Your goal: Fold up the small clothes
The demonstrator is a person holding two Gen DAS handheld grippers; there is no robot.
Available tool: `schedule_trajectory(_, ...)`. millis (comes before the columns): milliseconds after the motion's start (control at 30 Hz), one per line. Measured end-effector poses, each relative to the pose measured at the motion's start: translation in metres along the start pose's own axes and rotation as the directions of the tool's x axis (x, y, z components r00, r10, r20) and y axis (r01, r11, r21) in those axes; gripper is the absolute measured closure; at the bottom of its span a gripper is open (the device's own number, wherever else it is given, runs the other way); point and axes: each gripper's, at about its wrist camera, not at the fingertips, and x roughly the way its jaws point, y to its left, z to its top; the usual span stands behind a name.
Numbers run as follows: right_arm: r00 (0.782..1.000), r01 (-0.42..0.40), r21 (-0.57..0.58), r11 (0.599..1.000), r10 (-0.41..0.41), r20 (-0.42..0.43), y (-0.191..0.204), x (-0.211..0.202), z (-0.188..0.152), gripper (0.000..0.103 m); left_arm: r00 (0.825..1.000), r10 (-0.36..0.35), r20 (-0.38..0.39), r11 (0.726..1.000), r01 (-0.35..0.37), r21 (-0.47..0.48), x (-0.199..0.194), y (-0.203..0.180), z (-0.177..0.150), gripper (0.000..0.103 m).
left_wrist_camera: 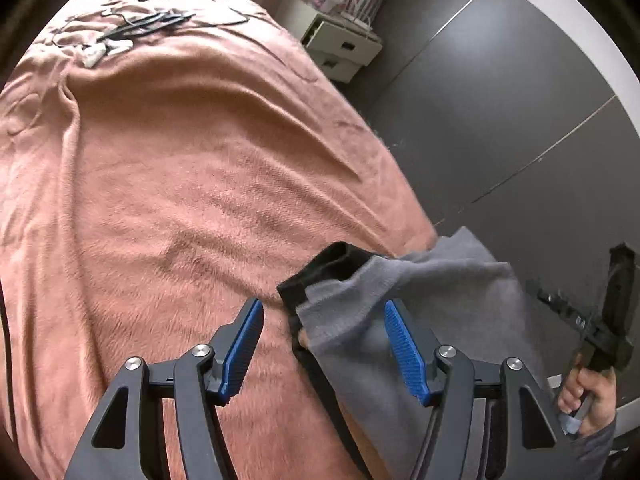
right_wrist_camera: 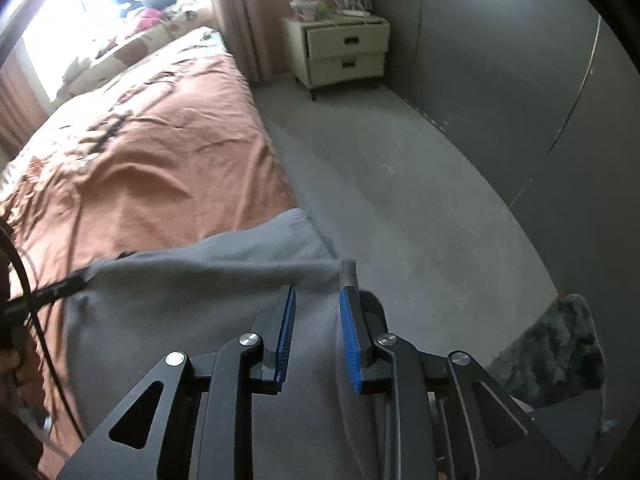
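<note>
A wide bed (right_wrist_camera: 160, 148) under a rumpled salmon-pink cover fills the left of the room, with bright daylight pouring through a window (right_wrist_camera: 80, 40) at its far end beside pinkish curtains (right_wrist_camera: 240, 20). A cream two-drawer nightstand (right_wrist_camera: 340, 52) stands on the grey floor (right_wrist_camera: 400, 200) in the far corner against dark grey walls (right_wrist_camera: 520, 80), carrying what may be a small bag. A shaggy dark rug (right_wrist_camera: 560, 360) lies at near right.

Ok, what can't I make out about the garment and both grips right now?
- Grey garment: type unclear; bunched, lower part cut off by both views' edges.
- Right gripper: cloth lies between the pads, pinch unclear.
- Left gripper: open; contact with the black hem blurred.
</note>
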Motion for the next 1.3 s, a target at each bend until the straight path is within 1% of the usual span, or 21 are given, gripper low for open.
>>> schedule_trajectory(100,1.0,-0.016,-0.011,1.0,0.016,-0.003,-0.003,-0.019,-0.021,0.083,1.0,-0.015,-0.01,1.0,0.015,0.005,-0.013,-0.006,-0.011,0.038)
schedule_trajectory(167,1.0,-0.019,-0.018,1.0,0.019,-0.008,-0.005,-0.029,-0.037,0.083,0.999,-0.033,-0.031,0.999,0.034,0.01,-0.02,-0.011,-0.022,0.038)
schedule_trajectory(267,0.999,-0.032,-0.026,0.999,0.032,-0.016,-0.012,-0.046,-0.057,0.083,0.998,-0.046,-0.052,0.999,0.047,0.019,-0.022,-0.019,-0.04,0.038)
schedule_trajectory(367,0.999,-0.043,-0.018,0.999,0.043,-0.007,-0.02,-0.07,-0.072,0.083,0.995,-0.062,-0.076,0.998,0.063,0.022,-0.025,-0.026,-0.058,0.038)
schedule_trajectory(433,0.998,-0.066,-0.022,0.998,0.066,0.009,-0.023,-0.084,-0.087,0.083,0.993,-0.076,-0.089,0.997,0.078,0.021,-0.028,-0.028,-0.069,0.038)
schedule_trajectory(567,0.995,-0.102,-0.058,0.993,0.103,0.007,-0.022,-0.098,-0.118,0.083,0.986,-0.105,-0.129,0.994,0.11,0.03,-0.027,-0.038,-0.093,0.038)
schedule_trajectory(600,0.995,-0.099,-0.066,0.993,0.1,0.006,-0.023,-0.099,-0.121,0.083,0.985,-0.107,-0.135,0.993,0.113,0.034,-0.028,-0.04,-0.099,0.038)
schedule_trajectory(633,0.997,-0.08,-0.068,0.994,0.081,0.004,-0.026,-0.097,-0.126,0.083,0.984,-0.107,-0.14,0.993,0.113,0.038,-0.027,-0.042,-0.103,0.038)
schedule_trajectory(733,1.0,-0.022,-0.024,0.999,0.022,-0.011,-0.043,-0.086,-0.132,0.083,0.982,-0.105,-0.159,0.993,0.113,0.043,-0.026,-0.048,-0.116,0.038)
schedule_trajectory(767,1.0,-0.015,-0.009,1.0,0.015,-0.006,-0.049,-0.084,-0.133,0.086,0.981,-0.102,-0.165,0.993,0.111,0.044,-0.026,-0.05,-0.12,0.038)
schedule_trajectory(800,1.0,-0.021,0.019,1.0,0.021,-0.001,-0.058,-0.082,-0.135,0.086,0.98,-0.102,-0.169,0.993,0.111,0.044,-0.026,-0.051,-0.124,0.038)
schedule_trajectory(867,1.0,-0.023,0.05,0.998,0.023,-0.001,-0.064,-0.08,-0.138,0.09,0.978,-0.106,-0.18,0.992,0.116,0.047,-0.028,-0.054,-0.131,0.038)
schedule_trajectory(1000,1.0,0.003,0.055,0.999,-0.003,0.007,-0.062,-0.088,-0.144,0.09,0.973,-0.11,-0.202,0.99,0.125,0.062,-0.029,-0.062,-0.146,0.038)
schedule_trajectory(1067,0.998,0.062,0.056,0.997,-0.062,-0.003,-0.061,-0.093,-0.153,0.09,0.972,-0.109,-0.21,0.99,0.126,0.067,-0.03,-0.066,-0.154,0.038)
schedule_trajectory(1133,0.999,0.04,0.094,0.995,-0.039,-0.013,-0.067,-0.097,-0.158,0.09,0.97,-0.107,-0.219,0.99,0.125,0.071,-0.03,-0.068,-0.16,0.038)
schedule_trajectory(1267,0.998,0.062,0.112,0.992,-0.06,-0.017,-0.063,-0.117,-0.169,0.09,0.969,-0.094,-0.229,0.99,0.115,0.081,-0.039,-0.072,-0.17,0.038)
schedule_trajectory(1300,0.998,0.061,0.116,0.991,-0.059,-0.013,-0.061,-0.124,-0.17,0.088,0.97,-0.091,-0.225,0.99,0.112,0.085,-0.043,-0.073,-0.172,0.038)
